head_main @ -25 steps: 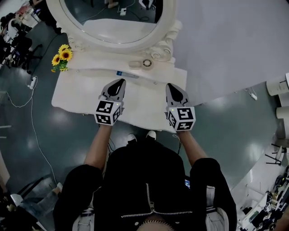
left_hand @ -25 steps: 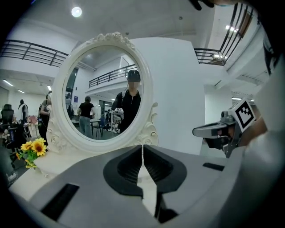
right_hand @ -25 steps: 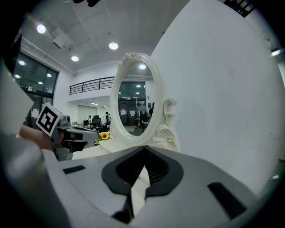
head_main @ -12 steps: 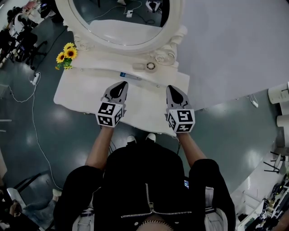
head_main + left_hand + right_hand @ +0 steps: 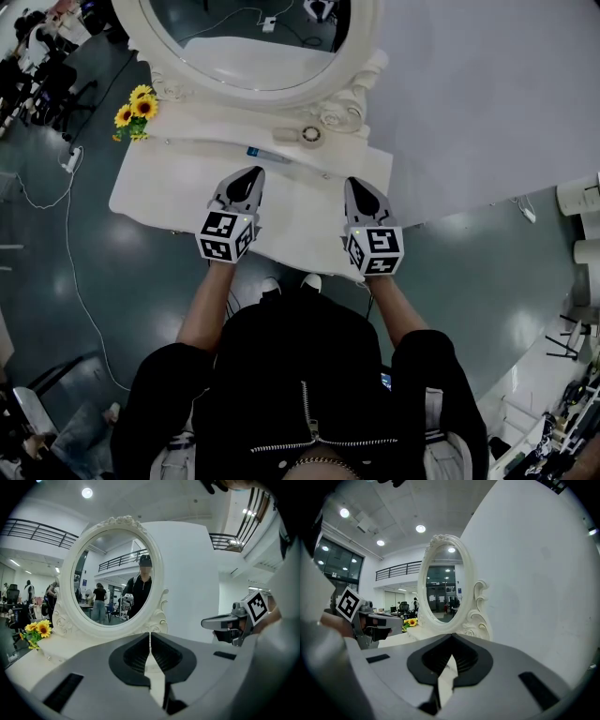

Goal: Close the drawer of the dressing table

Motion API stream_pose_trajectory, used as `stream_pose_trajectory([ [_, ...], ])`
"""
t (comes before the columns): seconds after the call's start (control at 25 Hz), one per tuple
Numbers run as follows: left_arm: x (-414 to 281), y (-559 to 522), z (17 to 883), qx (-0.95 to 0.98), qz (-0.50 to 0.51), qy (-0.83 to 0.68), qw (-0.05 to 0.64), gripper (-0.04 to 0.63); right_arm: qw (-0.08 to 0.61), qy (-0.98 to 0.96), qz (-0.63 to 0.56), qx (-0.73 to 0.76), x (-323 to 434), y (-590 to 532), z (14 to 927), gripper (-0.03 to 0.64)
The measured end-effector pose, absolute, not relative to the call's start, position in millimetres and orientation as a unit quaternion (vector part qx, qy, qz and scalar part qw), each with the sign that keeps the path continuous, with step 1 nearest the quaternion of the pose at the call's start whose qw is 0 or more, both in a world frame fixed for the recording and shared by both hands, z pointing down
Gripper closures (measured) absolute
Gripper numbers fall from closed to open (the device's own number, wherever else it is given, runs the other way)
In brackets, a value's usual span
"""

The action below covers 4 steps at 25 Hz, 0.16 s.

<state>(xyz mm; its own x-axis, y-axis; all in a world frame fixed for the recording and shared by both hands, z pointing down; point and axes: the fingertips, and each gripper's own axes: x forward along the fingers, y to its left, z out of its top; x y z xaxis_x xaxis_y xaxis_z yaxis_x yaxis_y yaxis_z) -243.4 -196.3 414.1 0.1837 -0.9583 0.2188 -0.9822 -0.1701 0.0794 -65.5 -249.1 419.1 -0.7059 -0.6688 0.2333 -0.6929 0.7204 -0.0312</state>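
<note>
While both sets of jaws are clenched on nothing, the drawer is out of my sight.
I hold the left gripper (image 5: 251, 172) and right gripper (image 5: 355, 181) just above the top of the dressing table (image 5: 159, 192), well short of the mirror (image 5: 253, 47). I judge the drawer lies under the near edge, hidden by the top. Main risk: a blind push. The jaws could strike the edge, shove the table and rock the sunflowers (image 5: 133, 111), or an off-centre push could rack the drawer and jam it.
</note>
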Motion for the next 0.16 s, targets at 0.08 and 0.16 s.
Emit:
stream_pose_trajectory([
  [0.08, -244.3, -196.9, 413.2, 0.762, 0.059, -0.637, 0.1, 0.568, 0.103, -0.922, 0.059, 0.369, -64.9, -250.0, 419.3, 0.614],
  [0.16, -245.3, -197.3, 412.8, 0.761, 0.059, -0.638, 0.1, 0.568, 0.102, -0.922, 0.06, 0.369, -64.7, -251.1, 419.5, 0.614],
])
